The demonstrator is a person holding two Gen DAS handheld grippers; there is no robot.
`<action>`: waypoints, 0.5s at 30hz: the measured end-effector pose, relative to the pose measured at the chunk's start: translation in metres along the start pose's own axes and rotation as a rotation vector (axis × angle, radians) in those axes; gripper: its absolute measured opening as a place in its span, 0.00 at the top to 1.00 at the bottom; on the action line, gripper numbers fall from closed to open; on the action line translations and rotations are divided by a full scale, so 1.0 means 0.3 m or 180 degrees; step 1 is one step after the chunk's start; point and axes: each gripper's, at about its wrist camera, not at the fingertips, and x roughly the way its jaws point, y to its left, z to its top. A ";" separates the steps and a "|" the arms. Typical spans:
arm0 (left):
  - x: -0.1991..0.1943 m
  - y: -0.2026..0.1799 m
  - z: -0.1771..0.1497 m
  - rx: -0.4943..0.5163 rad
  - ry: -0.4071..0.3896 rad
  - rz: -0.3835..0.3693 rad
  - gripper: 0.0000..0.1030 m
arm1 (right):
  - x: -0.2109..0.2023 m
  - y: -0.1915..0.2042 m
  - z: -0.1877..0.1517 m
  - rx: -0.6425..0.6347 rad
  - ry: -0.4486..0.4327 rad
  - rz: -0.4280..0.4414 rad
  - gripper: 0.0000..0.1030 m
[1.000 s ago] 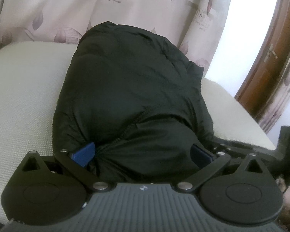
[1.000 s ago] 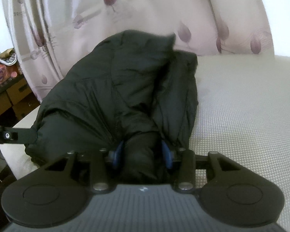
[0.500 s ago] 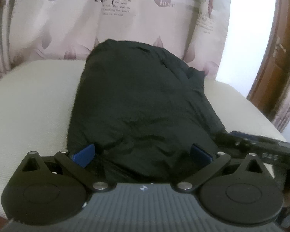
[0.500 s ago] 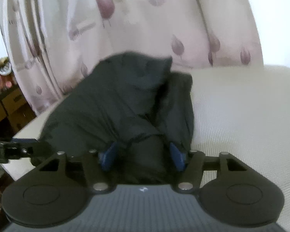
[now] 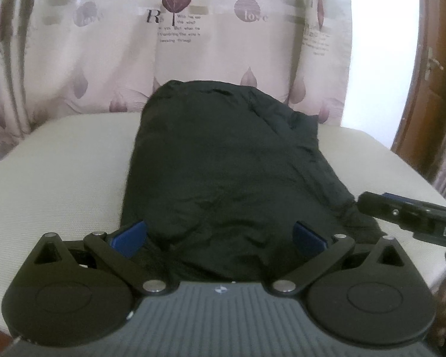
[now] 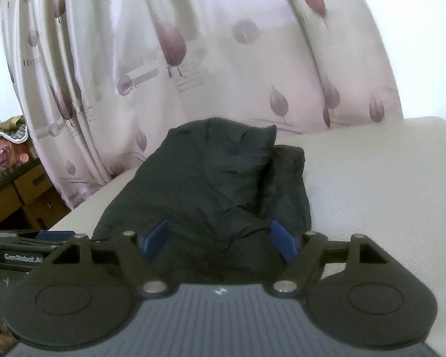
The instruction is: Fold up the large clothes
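A black padded garment (image 5: 223, 160) lies folded into a compact bundle on a cream textured cushion (image 5: 59, 172). My left gripper (image 5: 220, 235) hovers over the bundle's near edge, its blue pads (image 5: 130, 235) spread wide and pressing on nothing. In the right wrist view the same garment (image 6: 217, 184) shows a folded flap on its right side. My right gripper (image 6: 220, 238) is at the near end with its jaws opening; the fabric lies between and below the pads, which stand clear of it. Each gripper shows in the other's view: the right gripper (image 5: 407, 211), the left gripper (image 6: 29, 238).
A pale curtain (image 5: 223, 44) with purple leaf prints hangs right behind the cushion. A brown wooden door (image 5: 431, 95) stands at the right. Wooden furniture (image 6: 17, 196) with clutter on top sits beyond the cushion's left edge. Bare cushion (image 6: 371, 184) extends right of the garment.
The right jaws have spread apart and let go of the fold of black fabric they pinched. Both grippers have lifted and drawn back a little. The left jaws stayed wide.
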 end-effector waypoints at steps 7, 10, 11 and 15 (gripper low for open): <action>-0.040 -0.022 0.010 0.0123 -0.0169 0.0119 0.00 | -0.014 0.014 -0.012 0.0136 -0.0015 -0.0049 0.22; -0.066 -0.037 0.018 0.0193 -0.0285 0.0184 0.00 | -0.025 0.026 -0.017 0.0137 -0.0037 -0.0056 0.21; -0.074 -0.039 0.023 0.0198 -0.0317 0.0188 0.00 | -0.027 0.030 -0.017 0.0121 -0.0040 -0.0063 0.21; -0.100 -0.049 0.041 0.0203 -0.0393 0.0230 0.00 | -0.038 0.034 -0.017 0.0143 -0.0073 -0.0065 0.19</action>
